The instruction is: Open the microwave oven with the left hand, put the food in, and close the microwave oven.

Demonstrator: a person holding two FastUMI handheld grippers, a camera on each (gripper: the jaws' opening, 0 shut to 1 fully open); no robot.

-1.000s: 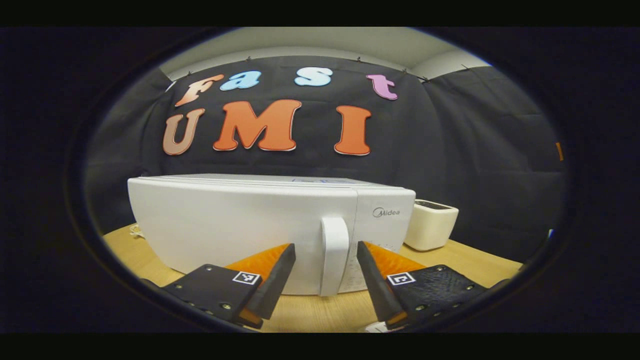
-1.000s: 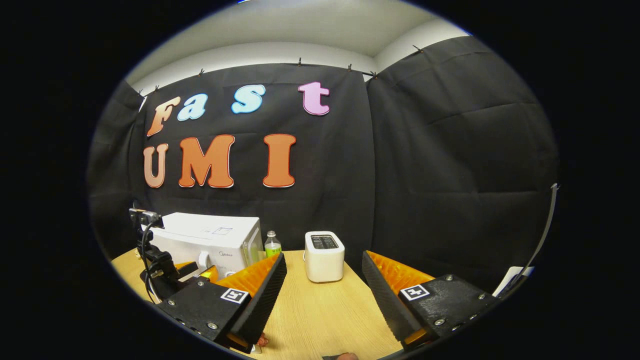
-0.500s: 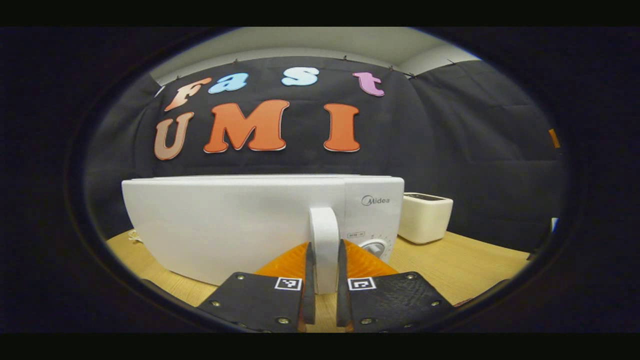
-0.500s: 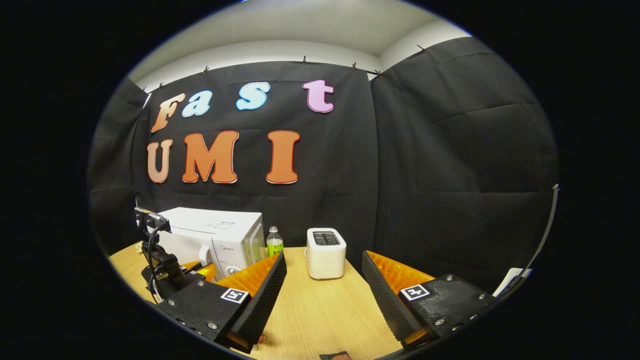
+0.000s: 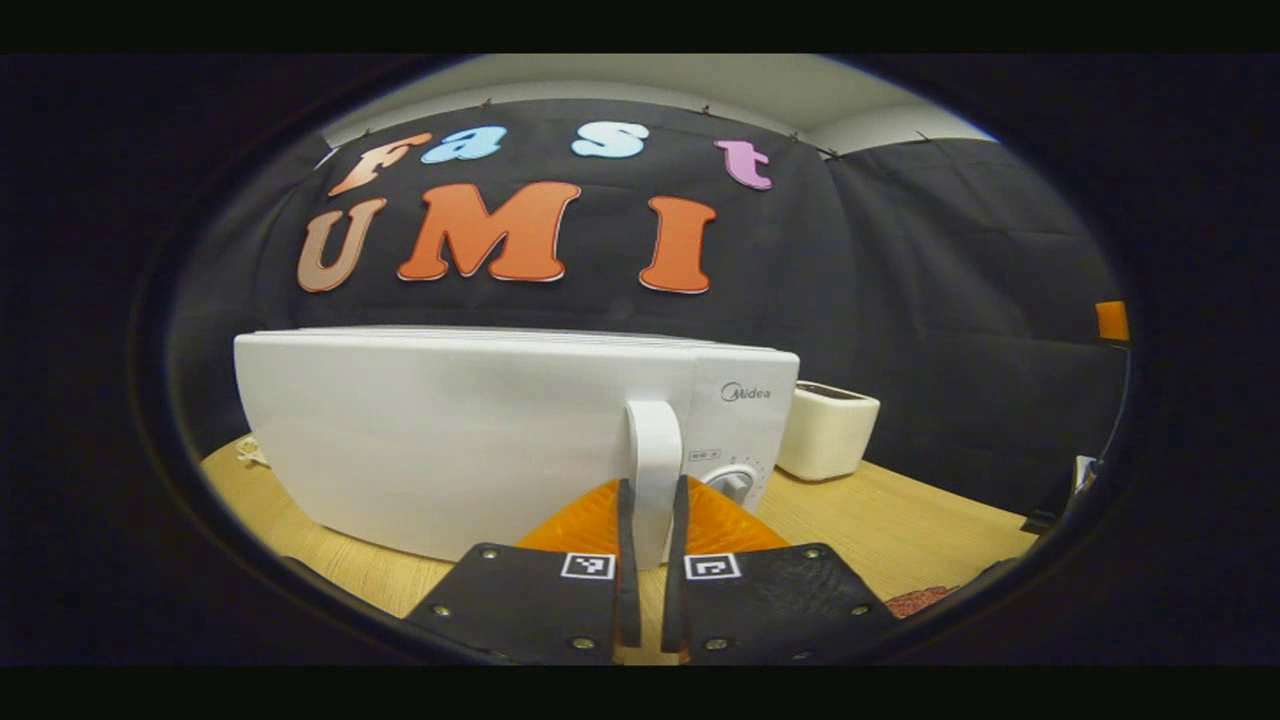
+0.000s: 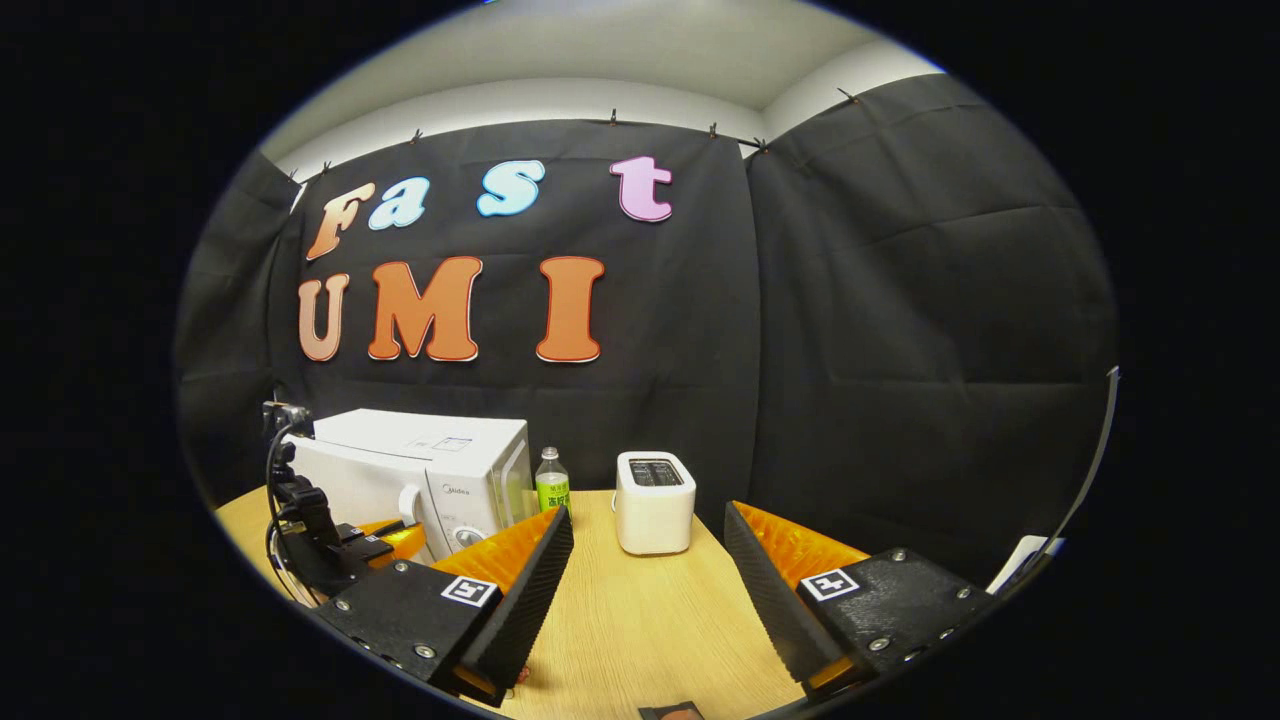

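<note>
**Left gripper clamped on microwave handle; right gripper spread, idle**

In the left gripper view the left gripper (image 5: 650, 500) has both fingers pressed vs. the two sides of the white vertical door handle (image 5: 653, 470) of the microwave (image 5: 450, 440). The microwave sits on the wooden table (image 5: 900, 540), door front facing the camera; whether the door has cracked open can't be told. Its control knob (image 5: 733, 482) is just right of the handle. A white toaster (image 5: 826, 432) stands beside the microwave's right end.

In the right gripper view the right gripper (image 6: 648, 540) hangs above the table w/ fingers wide apart, nothing between them. A green-labelled bottle (image 6: 551, 485) stands between microwave and toaster. A small reddish item (image 6: 672, 712) (prob. the food, too cut off to tell) lies at the table's near edge.
</note>
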